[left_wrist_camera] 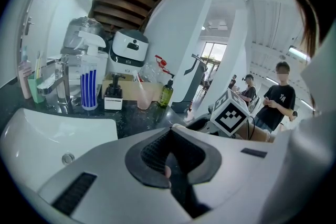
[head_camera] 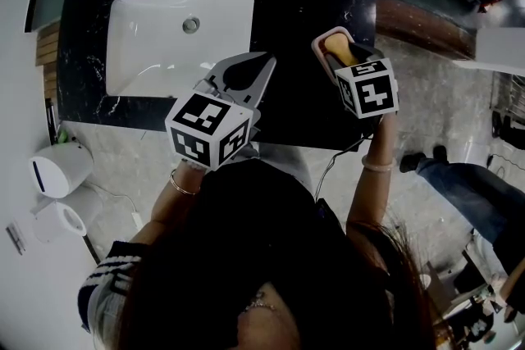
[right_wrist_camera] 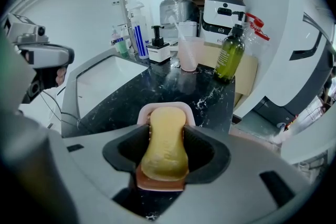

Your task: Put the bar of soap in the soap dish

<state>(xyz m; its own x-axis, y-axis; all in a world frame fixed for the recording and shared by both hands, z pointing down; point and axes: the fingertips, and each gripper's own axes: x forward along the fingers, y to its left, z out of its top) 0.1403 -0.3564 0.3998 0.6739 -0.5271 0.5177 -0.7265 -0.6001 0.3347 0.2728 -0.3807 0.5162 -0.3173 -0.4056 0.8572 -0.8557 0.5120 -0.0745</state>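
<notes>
Right claw (right_wrist_camera: 163, 150) clamping soap bar (right_wrist_camera: 165, 131), dish (right_wrist_camera: 160, 184) mostly hidden beneath, left claw (left_wrist_camera: 169, 170) closed

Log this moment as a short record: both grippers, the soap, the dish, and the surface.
right gripper: shut on the soap bar
left gripper: jaws together, empty, by the sink
soap bar: yellow, lengthwise between the jaws
soap dish: pink, directly under the bar; contact unclear
surface: black marble counter
</notes>
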